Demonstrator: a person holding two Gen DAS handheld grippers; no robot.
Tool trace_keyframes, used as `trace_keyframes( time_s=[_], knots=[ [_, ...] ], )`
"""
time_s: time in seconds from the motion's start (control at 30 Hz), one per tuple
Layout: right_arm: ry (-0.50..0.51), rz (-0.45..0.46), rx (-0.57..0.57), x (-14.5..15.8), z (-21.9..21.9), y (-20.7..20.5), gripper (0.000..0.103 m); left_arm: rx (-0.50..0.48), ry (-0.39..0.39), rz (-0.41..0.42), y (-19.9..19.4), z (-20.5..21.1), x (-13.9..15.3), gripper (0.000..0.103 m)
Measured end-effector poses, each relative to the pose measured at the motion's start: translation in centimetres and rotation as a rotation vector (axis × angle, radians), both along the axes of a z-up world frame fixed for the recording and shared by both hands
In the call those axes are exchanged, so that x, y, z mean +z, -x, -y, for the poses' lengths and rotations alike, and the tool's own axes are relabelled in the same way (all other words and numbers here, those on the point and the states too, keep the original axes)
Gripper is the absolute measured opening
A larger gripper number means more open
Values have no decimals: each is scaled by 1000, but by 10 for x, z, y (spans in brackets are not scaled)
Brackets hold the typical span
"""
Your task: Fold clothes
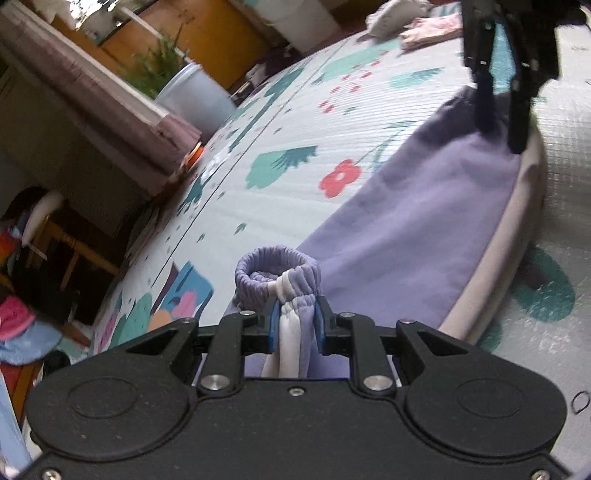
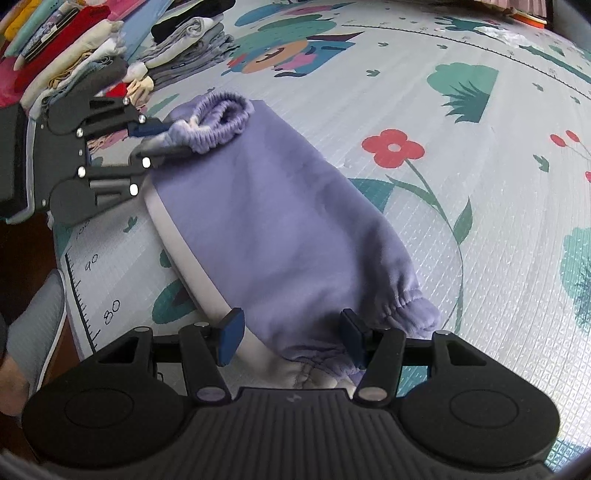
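Note:
A pair of lilac pants with a white side stripe point(image 2: 280, 229) lies folded lengthwise on the patterned play mat point(image 2: 461, 184). My left gripper point(image 1: 295, 321) is shut on the gathered elastic cuff end point(image 1: 277, 273); it also shows in the right wrist view point(image 2: 159, 138). My right gripper point(image 2: 291, 334) is open, its blue pads either side of the opposite elastic end point(image 2: 402, 310), just above the cloth. In the left wrist view it point(image 1: 502, 129) stands over the pants' far end point(image 1: 480, 147).
Stacks of folded clothes point(image 2: 74, 62) line the mat's far left edge. A ruler print marks the mat's edge point(image 2: 92, 280). A sofa point(image 1: 92, 99), a plastic tub point(image 1: 195, 96) and more clothes point(image 1: 424, 26) lie beyond the mat.

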State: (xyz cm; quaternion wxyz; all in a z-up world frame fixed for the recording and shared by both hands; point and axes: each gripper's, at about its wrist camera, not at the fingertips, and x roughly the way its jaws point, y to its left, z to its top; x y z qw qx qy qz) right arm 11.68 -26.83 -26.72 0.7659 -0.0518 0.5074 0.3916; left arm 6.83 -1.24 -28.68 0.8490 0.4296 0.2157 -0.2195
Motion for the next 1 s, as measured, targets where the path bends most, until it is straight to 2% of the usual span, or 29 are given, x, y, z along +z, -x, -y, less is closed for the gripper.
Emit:
trace_keyframes(
  time_s=[0.07, 0.1, 0.13, 0.2, 0.27, 0.37, 0.47, 0.5, 0.57, 0.67, 0.73, 0.8, 0.83, 0.93, 1.0],
  knots=[
    [-1, -1, 0, 0, 0, 0, 58, -87, 21, -43, 9, 7, -1, 24],
    [-1, -1, 1, 0, 0, 0, 58, -121, 40, -63, 14, 9, 0, 39],
    [-2, -1, 1, 0, 0, 0, 58, -139, 72, -83, 18, 10, 3, 49],
    [-10, -3, -2, 0, 1, 0, 58, -148, 141, -106, 22, 7, 13, 49],
    [-28, -2, -4, 2, 3, 1, 58, -92, 222, -109, 18, -5, 26, 49],
    [-57, 27, -2, 13, 0, 2, 58, 122, 363, -132, -6, -41, 43, 48],
    [-90, 118, 39, 33, -27, -6, 58, 346, 475, -182, -35, -82, 46, 42],
    [-101, 158, 58, 41, -41, -10, 57, 402, 496, -194, -43, -93, 46, 38],
    [-116, 259, 121, 61, -79, -18, 57, 414, 497, -202, -46, -100, 45, 36],
    [-83, 447, 343, 81, -132, -14, 57, 391, 497, -232, -38, -101, 42, 36],
    [-44, 536, 473, 79, -160, -9, 57, 391, 473, -280, -29, -99, 30, 36],
    [8, 528, 542, 62, -178, -8, 57, 394, 456, -334, -21, -99, 17, 35],
    [75, 462, 570, 44, -185, -9, 57, 387, 465, -345, -18, -101, 13, 35],
    [180, 330, 592, 4, -186, -9, 53, 368, 511, -394, -17, -110, 14, 35],
    [144, 356, 568, 1, -185, -7, 50, 356, 574, -393, -21, -121, 27, 35]
  ],
)
